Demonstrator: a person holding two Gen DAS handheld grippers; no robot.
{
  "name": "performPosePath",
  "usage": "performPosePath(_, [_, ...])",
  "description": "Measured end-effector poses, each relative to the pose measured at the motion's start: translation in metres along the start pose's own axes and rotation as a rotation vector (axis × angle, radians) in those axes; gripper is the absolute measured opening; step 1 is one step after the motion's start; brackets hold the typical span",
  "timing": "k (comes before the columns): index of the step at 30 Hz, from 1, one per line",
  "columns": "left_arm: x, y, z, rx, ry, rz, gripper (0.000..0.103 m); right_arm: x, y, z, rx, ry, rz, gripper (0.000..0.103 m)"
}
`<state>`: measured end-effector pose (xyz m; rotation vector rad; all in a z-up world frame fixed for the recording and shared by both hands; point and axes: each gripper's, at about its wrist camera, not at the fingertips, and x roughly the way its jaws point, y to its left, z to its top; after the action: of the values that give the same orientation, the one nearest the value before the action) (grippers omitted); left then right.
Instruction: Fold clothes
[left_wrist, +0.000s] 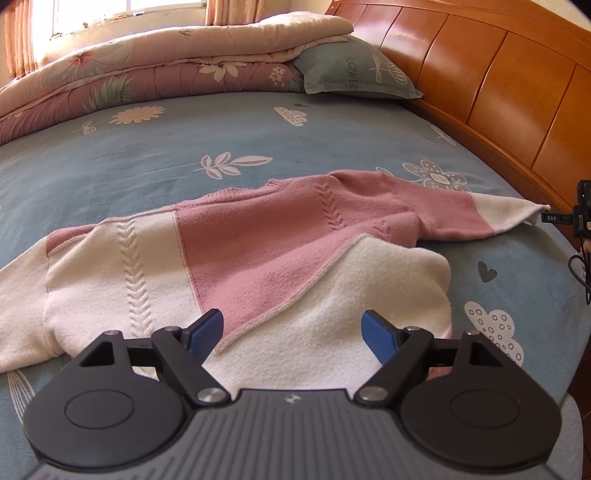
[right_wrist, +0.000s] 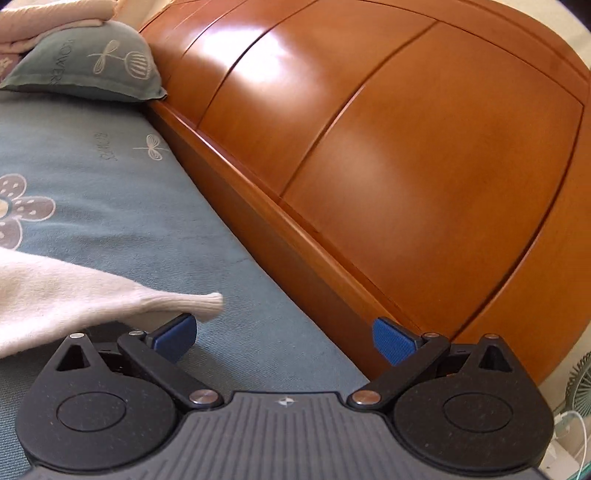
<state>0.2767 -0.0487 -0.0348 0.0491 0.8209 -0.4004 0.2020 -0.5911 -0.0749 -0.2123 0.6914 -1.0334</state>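
Note:
A pink and cream knit sweater (left_wrist: 258, 251) lies rumpled on the blue flowered bed sheet (left_wrist: 147, 155). My left gripper (left_wrist: 291, 332) is open and empty, just above the sweater's cream lower part. One sleeve stretches right, its cream cuff (left_wrist: 532, 210) close to my right gripper (left_wrist: 580, 218) at the view's right edge. In the right wrist view my right gripper (right_wrist: 284, 336) is open and empty. The cuff (right_wrist: 207, 302) lies on the sheet just above the gripper's left blue finger (right_wrist: 177, 332), not between the fingers.
A wooden headboard (right_wrist: 388, 166) runs along the bed's right side. A grey-green pillow (left_wrist: 354, 70) and folded floral quilts (left_wrist: 147, 70) lie at the far end under a window. A small fan (right_wrist: 580, 380) stands on the floor at the lower right.

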Motion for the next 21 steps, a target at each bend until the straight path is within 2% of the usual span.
performPosePath(1, [-0.001, -0.001, 0.000, 0.001, -0.001, 0.001, 0.082, -0.002, -0.004, 0.002, 0.024, -0.002, 0.002, 0.103])
performPosePath(5, [-0.002, -0.002, 0.001, 0.001, -0.006, -0.001, 0.082, -0.016, -0.022, 0.019, 0.218, -0.037, 0.110, 0.103])
performPosePath(9, [-0.002, -0.004, 0.001, 0.006, -0.005, -0.004, 0.082, -0.016, -0.030, 0.022, 0.452, 0.045, 0.482, 0.103])
performPosePath(12, [-0.001, -0.004, 0.001, 0.007, 0.000, -0.001, 0.082, 0.001, -0.021, 0.011, 0.602, 0.191, 0.717, 0.103])
performPosePath(15, [0.002, -0.004, 0.000, 0.008, 0.009, 0.005, 0.082, 0.024, -0.011, -0.003, 0.726, 0.288, 0.841, 0.103])
performPosePath(18, [0.005, -0.004, 0.000, 0.011, 0.019, 0.015, 0.082, 0.052, 0.002, -0.013, 0.831, 0.336, 1.036, 0.103])
performPosePath(19, [0.006, -0.004, 0.000, 0.010, 0.023, 0.018, 0.082, 0.058, 0.005, -0.016, 0.859, 0.353, 1.078, 0.103])
performPosePath(21, [0.009, -0.004, 0.000, 0.008, 0.029, 0.024, 0.082, 0.066, 0.008, -0.016, 0.884, 0.321, 1.112, 0.103])
